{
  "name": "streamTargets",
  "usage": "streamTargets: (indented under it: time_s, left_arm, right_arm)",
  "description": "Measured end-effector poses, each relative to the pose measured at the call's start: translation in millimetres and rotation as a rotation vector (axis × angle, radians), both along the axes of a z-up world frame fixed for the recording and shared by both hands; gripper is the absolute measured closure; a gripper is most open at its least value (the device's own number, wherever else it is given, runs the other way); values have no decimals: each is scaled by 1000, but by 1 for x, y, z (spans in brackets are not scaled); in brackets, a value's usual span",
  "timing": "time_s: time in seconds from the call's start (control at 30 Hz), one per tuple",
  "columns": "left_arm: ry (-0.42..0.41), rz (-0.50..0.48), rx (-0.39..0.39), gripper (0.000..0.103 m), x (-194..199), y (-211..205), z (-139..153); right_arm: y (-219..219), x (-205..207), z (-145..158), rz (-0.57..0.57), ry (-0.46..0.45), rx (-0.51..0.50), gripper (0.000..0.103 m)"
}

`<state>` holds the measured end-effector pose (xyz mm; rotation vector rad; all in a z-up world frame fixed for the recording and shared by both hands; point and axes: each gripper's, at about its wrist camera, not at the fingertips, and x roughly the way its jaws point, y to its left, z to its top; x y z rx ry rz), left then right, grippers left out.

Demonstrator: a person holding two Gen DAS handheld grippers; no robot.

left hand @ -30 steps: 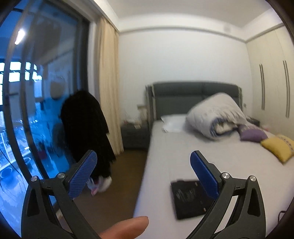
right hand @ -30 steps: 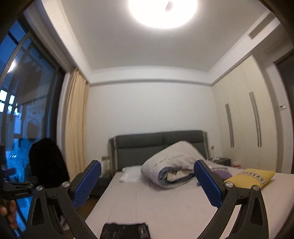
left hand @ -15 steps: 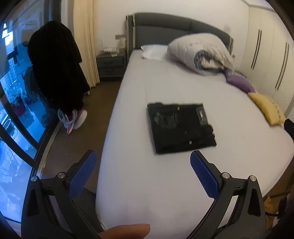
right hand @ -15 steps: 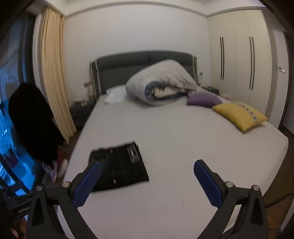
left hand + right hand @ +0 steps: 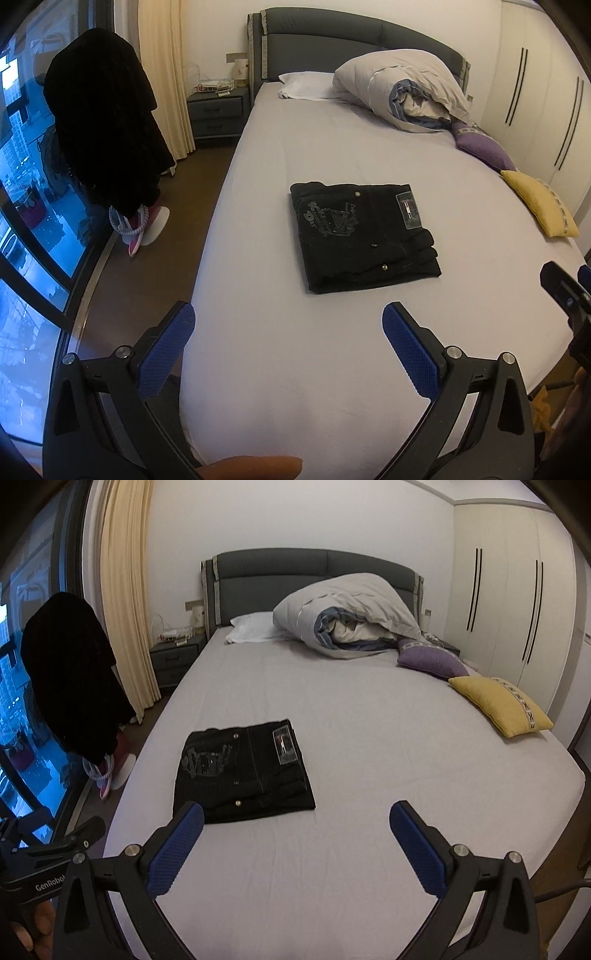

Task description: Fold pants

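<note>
Near the bed's (image 5: 332, 369) foot edge, folded pants (image 5: 364, 236) lie apart from both spread, empty grippers (image 5: 288, 332) (image 5: 295, 823).

A home bedroom is shown: a wide bed (image 5: 369, 738) with a grey padded headboard (image 5: 295, 576), a bundled duvet (image 5: 351, 613), a nightstand (image 5: 173, 661), built-in wardrobes (image 5: 517, 602) and a curtained floor-length window (image 5: 22, 184) are seen

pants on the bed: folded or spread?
Folded: the black pants lie as a compact layered rectangle on the bed, stacked edges visible at one side.
</note>
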<state>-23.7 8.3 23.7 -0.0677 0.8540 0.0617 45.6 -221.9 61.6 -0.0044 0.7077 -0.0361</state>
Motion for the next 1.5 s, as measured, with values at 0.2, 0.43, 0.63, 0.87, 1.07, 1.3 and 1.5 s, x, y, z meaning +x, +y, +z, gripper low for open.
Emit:
streamTargets:
  time_s: [0.2, 0.43, 0.63, 0.87, 1.07, 1.3, 1.5]
  left_arm:
    - [7, -5, 10, 0, 2, -2, -4]
    - [17, -11, 6, 0, 2, -5, -6]
    - [20, -12, 5, 0, 3, -6, -7]
    - [29, -9, 3, 0, 5, -7, -11]
    - [34, -8, 1, 0, 6, -8, -14]
    - [40, -7, 1, 0, 7, -9, -17]
    - [42, -9, 0, 0, 8, -8, -18]
  right_arm:
    - [5, 1, -6, 12, 30, -8, 0]
    - [9, 3, -9, 18, 50, -11, 0]
    - [11, 3, -14, 15, 68, -7, 0]
    - [13, 4, -17, 20, 84, -5, 0]
    - [15, 4, -20, 24, 92, -3, 0]
    - [17, 4, -24, 30, 100, -1, 0]
    - [18, 3, -24, 29, 102, -1, 0]
